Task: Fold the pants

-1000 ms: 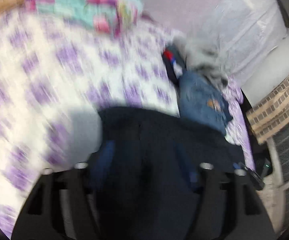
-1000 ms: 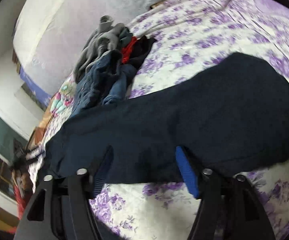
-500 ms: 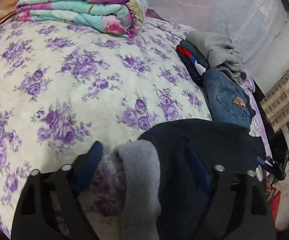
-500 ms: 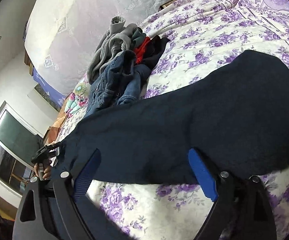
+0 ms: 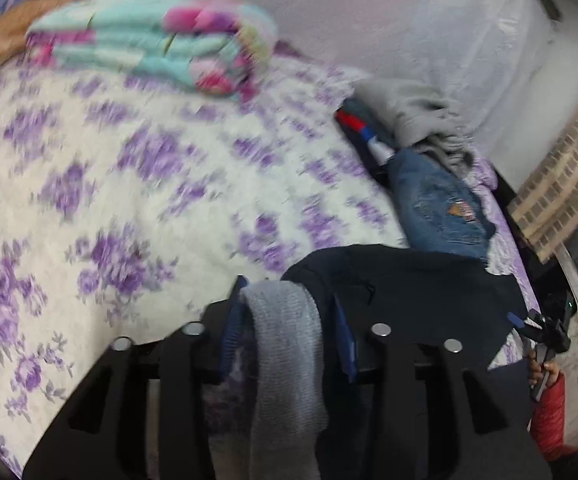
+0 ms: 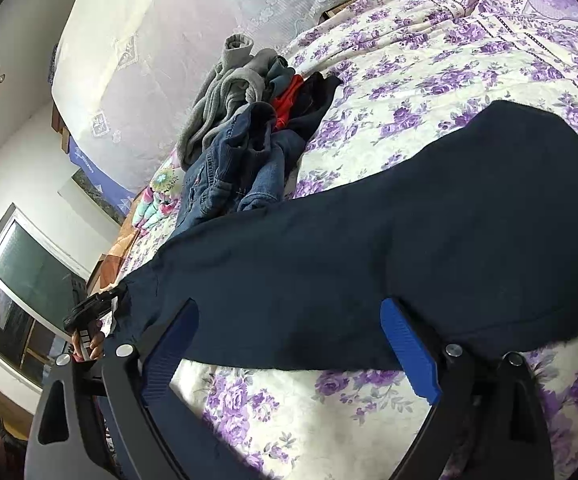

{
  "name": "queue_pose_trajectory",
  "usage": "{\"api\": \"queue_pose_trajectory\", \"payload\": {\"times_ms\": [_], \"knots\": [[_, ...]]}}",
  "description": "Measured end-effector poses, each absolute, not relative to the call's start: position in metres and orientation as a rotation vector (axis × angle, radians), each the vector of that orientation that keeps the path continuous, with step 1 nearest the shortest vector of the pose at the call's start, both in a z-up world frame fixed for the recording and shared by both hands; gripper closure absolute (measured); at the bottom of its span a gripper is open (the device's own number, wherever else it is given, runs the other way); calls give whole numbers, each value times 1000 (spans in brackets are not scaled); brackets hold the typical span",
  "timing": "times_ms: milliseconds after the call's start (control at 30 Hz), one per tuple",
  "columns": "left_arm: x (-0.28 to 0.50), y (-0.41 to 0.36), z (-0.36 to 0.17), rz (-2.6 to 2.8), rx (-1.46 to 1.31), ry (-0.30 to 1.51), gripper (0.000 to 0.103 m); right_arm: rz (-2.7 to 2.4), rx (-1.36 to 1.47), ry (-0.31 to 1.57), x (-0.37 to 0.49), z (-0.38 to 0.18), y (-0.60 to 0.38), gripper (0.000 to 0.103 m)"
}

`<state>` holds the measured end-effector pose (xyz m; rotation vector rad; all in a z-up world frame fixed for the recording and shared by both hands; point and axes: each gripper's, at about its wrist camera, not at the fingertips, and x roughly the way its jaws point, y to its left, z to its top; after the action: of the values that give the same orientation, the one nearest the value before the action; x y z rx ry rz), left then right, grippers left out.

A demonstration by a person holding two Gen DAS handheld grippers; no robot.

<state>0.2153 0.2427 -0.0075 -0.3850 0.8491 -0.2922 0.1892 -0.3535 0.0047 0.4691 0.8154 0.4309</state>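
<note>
left tool [image 5: 289,320]: jaws narrowed on the grey cuff [image 5: 285,344] at one end of the pants [image 5: 409,280]; fabric drapes over and between the blue pads, so it reads as gripping. This view is motion-blurred.
pants: dark navy, lying across the bed [image 6: 429,60] in a long band. In the right view they run from the left tool's end, low left, up to a rounded bulk on the right [image 6: 369,240].
right tool [image 6: 289,340]: jaws wide apart, nothing between the pads. Near edge of the pants sits just beyond the fingertips, apart from them.
pile [image 6: 249,120]: jeans, grey top and red item bunched behind the pants, near the far edge. Jeans hem close to the pants' far edge; cannot tell if they touch.
blanket [image 5: 149,48]: folded, at the back of the bed, well apart from the work.
step: judging by the layout, pants are spread lengthwise with one end grasped; first fold not yet made.
next: right tool needs to close on the near edge or far end, pinching both layers. Then the two tools carry one end over the other, keeping edges aligned and clear of the pile.
risk: thick fleece may slip or bunch if only the top layer is caught.
</note>
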Motion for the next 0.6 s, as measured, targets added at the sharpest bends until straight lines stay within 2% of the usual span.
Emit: {"api": "queue_pose_trajectory", "payload": {"times_ms": [100, 233, 300, 400, 467, 600], "knots": [[222, 251, -18, -308, -465, 893, 58, 386, 355, 804, 187, 19, -336, 11], [221, 252, -18, -308, -458, 884, 58, 461, 27, 680, 182, 56, -282, 14], [220, 252, -17, -306, -447, 882, 58, 514, -127, 646, 190, 64, -250, 33], [220, 253, -17, -309, -456, 882, 58, 579, -275, 679, 215, 58, -214, 54], [221, 251, -17, -312, -458, 882, 58, 611, -351, 703, 233, 51, -194, 58], [224, 250, -17, -321, -450, 885, 57, 624, -388, 690, 262, 48, -181, 58]]}}
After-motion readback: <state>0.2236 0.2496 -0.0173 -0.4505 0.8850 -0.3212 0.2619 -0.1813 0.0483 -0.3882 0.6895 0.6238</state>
